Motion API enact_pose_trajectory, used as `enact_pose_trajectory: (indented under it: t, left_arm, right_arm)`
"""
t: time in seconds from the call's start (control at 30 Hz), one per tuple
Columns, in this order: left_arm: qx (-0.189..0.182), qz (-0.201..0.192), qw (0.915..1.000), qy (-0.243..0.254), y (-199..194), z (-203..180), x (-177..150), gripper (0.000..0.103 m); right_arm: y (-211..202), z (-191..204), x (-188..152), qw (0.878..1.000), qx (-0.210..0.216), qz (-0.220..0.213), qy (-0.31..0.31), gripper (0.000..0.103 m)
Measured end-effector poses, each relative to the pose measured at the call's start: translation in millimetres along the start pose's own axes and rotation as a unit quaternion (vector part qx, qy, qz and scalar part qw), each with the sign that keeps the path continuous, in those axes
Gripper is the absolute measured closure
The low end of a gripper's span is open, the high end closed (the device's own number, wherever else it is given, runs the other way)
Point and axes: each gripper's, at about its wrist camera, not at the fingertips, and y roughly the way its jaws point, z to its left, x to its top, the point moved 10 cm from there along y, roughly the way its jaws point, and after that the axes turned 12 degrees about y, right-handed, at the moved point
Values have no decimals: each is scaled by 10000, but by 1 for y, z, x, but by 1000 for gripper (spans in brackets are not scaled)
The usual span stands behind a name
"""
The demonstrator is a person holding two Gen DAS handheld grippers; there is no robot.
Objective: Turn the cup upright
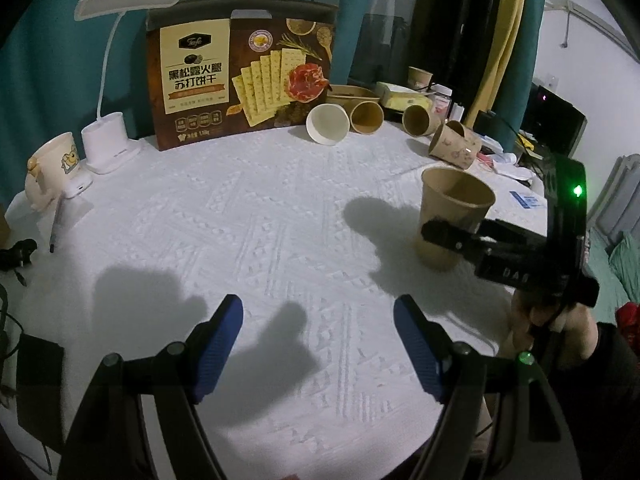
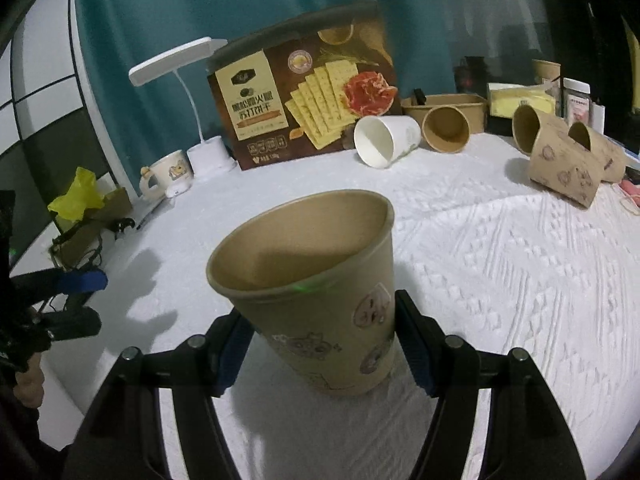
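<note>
My right gripper [image 2: 324, 344] grasps the brown paper cup [image 2: 316, 292] at centre frame, mouth up on the white cloth [image 2: 500, 280], pads on both its sides; my left gripper [image 1: 318, 344] hangs spread apart at lower centre, holding nothing

We see the left gripper [image 1: 318, 346] – black frame arms, ribbed blue pads [image 1: 218, 346], round silver screws. The right gripper [image 2: 322, 350] matches it, with a green light [image 1: 577, 190] glowing on its black body – bare skin on the right hand [image 1: 560, 320].
</note>
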Motion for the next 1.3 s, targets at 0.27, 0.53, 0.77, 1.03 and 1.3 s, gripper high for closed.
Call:
enact_pose_trajectory:
  t: [0.27,0.53,0.77,1.03,1.3]
  left_arm:
    - [-101,48,9999,6,0,-7,-3,25]
    - [-244,41,9997,-8,0,-17,-8,25]
    - [-349,47,9994,67,-4,-27,-18,25]
    - [-265,66,9992,300,-15,-38,-26,25]
    - [-53,-26,9977,679,-32,-61,-23,25]
  right_arm:
    - [-3,3,-14,9999,-108,100,-49,38]
    - [-17,1,-37,9992,-312,257,62,32]
    - [-41,-5,-59,9978,-522,286,296,31]
    - [-72,-17,-78,9940,-813,245,687,31]
    - [-119,-34,-85,9909,-984,-14,920,31]
